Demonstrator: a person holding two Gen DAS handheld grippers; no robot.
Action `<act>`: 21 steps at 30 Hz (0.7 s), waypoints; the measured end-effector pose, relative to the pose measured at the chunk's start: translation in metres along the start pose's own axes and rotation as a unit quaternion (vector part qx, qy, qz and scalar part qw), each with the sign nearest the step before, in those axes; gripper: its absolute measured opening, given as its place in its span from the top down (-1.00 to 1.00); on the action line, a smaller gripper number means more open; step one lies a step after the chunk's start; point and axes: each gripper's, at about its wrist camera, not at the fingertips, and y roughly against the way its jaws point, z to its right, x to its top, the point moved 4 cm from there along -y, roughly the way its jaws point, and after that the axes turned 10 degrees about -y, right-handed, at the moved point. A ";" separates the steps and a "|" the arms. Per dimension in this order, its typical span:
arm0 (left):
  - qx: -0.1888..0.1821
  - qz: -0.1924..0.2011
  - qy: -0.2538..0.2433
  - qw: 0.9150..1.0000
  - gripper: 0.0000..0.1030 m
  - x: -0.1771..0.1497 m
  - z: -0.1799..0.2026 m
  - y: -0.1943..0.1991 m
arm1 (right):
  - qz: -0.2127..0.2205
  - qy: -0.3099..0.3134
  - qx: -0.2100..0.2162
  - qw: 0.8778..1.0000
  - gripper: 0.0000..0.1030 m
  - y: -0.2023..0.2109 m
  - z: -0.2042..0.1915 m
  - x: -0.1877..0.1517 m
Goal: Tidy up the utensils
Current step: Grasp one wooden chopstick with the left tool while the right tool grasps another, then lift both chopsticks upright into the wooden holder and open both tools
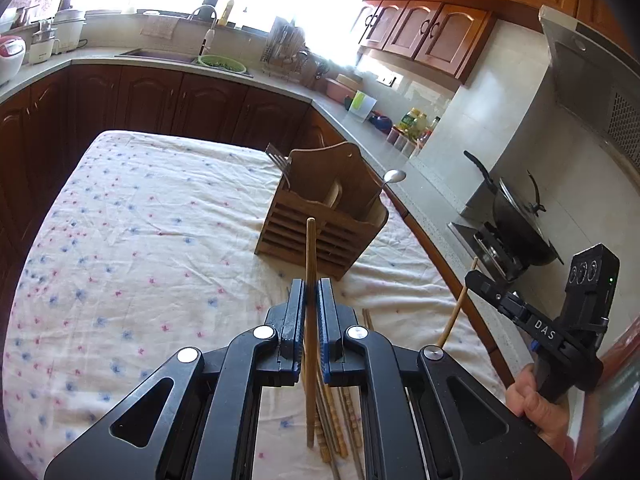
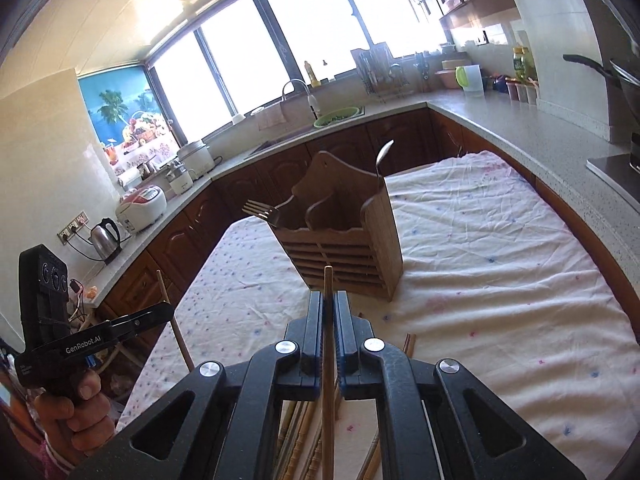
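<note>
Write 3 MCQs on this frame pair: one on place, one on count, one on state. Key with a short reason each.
1. Where does the wooden utensil holder stand?
A. In the sink
B. On the floral tablecloth
C. On the stove

2. How many chopsticks are held in tongs right now?
A. None
B. One
C. Two

3. What state are the left tongs in?
A. Wide open, empty
B. Shut on a chopstick
C. Shut on a fork

Key:
1. B, the holder sits on the cloth-covered table in both views.
2. C, the left tongs grip one chopstick and the right tongs grip another chopstick; more loose chopsticks lie on the cloth below.
3. B, the jaws close on the stick, while the fork sits in the holder, as does the spoon.
</note>
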 end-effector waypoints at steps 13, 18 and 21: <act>0.010 0.031 -0.017 0.999 0.90 0.015 0.009 0.014 | 0.054 0.011 0.013 0.998 0.90 0.029 -0.011 0.030; 0.014 0.042 -0.020 0.999 0.90 0.022 0.009 0.018 | 0.057 0.006 0.016 0.998 0.90 0.028 -0.008 0.033; 0.014 0.049 -0.021 0.998 0.90 0.029 0.009 0.019 | 0.062 0.007 0.018 0.998 0.90 0.030 -0.009 0.036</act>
